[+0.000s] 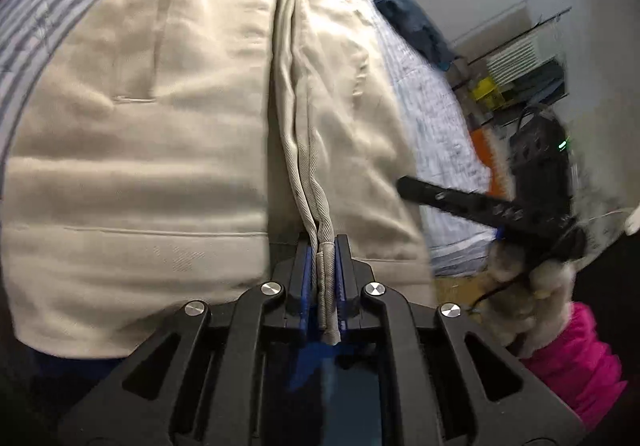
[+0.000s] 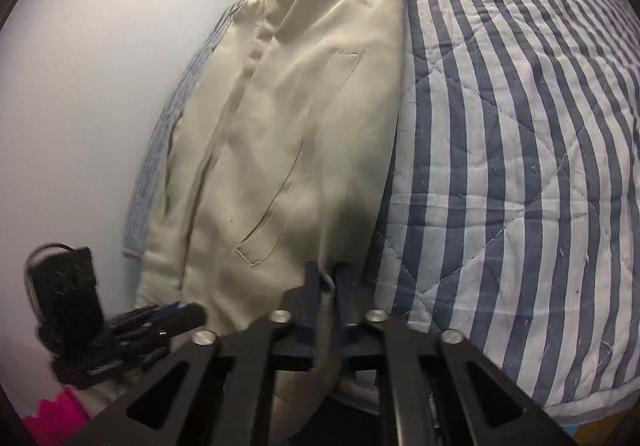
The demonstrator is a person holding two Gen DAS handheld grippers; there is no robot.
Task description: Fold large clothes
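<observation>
A large beige garment [image 1: 160,150] with stitched pockets lies flat on a blue-and-white striped quilt [image 2: 500,166]. In the left wrist view my left gripper [image 1: 326,266] is shut on a thick seamed edge of the garment, which runs up between the blue pads. My right gripper [image 1: 406,186], held by a hand [image 1: 520,286] in a pink sleeve, touches the garment's right edge. In the right wrist view my right gripper [image 2: 328,282] is shut on the near edge of the beige garment [image 2: 288,118]. The left gripper [image 2: 188,316] shows at lower left, at the garment's other corner.
A pale wall [image 2: 80,86] borders the quilt on the left of the right wrist view. Dark blue clothes [image 1: 408,14] lie at the far end of the bed. A cluttered shelf [image 1: 520,78] and an orange object [image 1: 482,150] stand beside the bed.
</observation>
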